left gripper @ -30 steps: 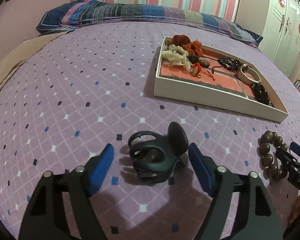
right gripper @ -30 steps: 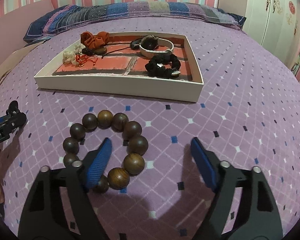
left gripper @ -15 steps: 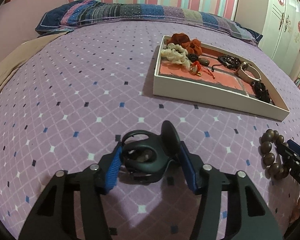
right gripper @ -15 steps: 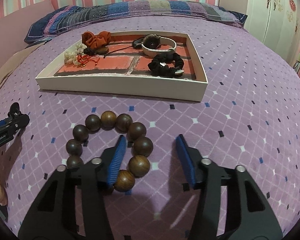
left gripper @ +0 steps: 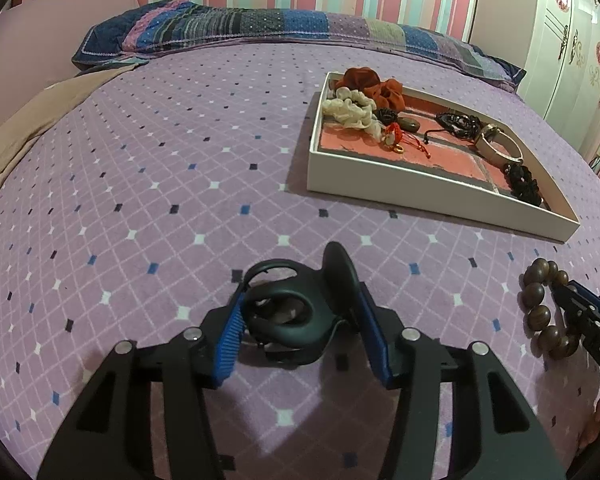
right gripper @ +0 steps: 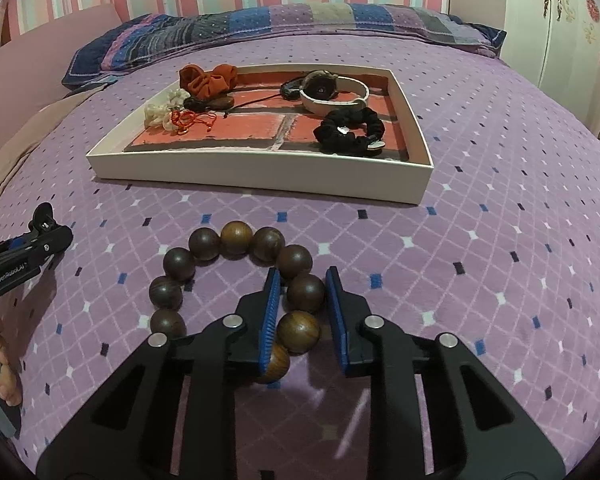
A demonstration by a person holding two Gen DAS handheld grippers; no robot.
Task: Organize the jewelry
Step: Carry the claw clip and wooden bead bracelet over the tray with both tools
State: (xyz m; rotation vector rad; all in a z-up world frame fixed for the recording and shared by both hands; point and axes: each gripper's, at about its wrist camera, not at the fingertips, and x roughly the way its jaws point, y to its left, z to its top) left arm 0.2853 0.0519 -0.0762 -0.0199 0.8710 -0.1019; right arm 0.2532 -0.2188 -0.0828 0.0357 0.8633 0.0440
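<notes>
- Right now my left gripper (left gripper: 300, 320) has its blue-padded fingers (left gripper: 229, 336) pinching a black hair claw clip (left gripper: 296, 312); both pads press against its sides, low on the purple bed (left gripper: 140, 184).
- Over on my right gripper (right gripper: 302, 312), the fingers (right gripper: 269, 320) have drawn close around one bead of the wooden bead bracelet (right gripper: 236, 280), which lies in a ring on the bed; whether both pads touch the bead, I cannot tell.
- From the left wrist view, that bracelet (left gripper: 544, 312) sits at about 3 o'clock, with the tips of the right gripper (left gripper: 588, 320) on it.
- At about 12 o'clock in the right wrist view lies the white tray (right gripper: 260, 172), with a brick-patterned floor.
- Inside the tray I see an orange scrunchie (right gripper: 208, 80) and a cream scrunchie (right gripper: 160, 112) at its far-left end, a red cord bracelet (right gripper: 188, 120) just beside them, a white-strapped watch (right gripper: 332, 90) toward the far right, and a black scrunchie (right gripper: 350, 130) just nearer than the watch.
- A patterned pillow (right gripper: 260, 28) lies along the head of the bed, beyond the tray.
</notes>
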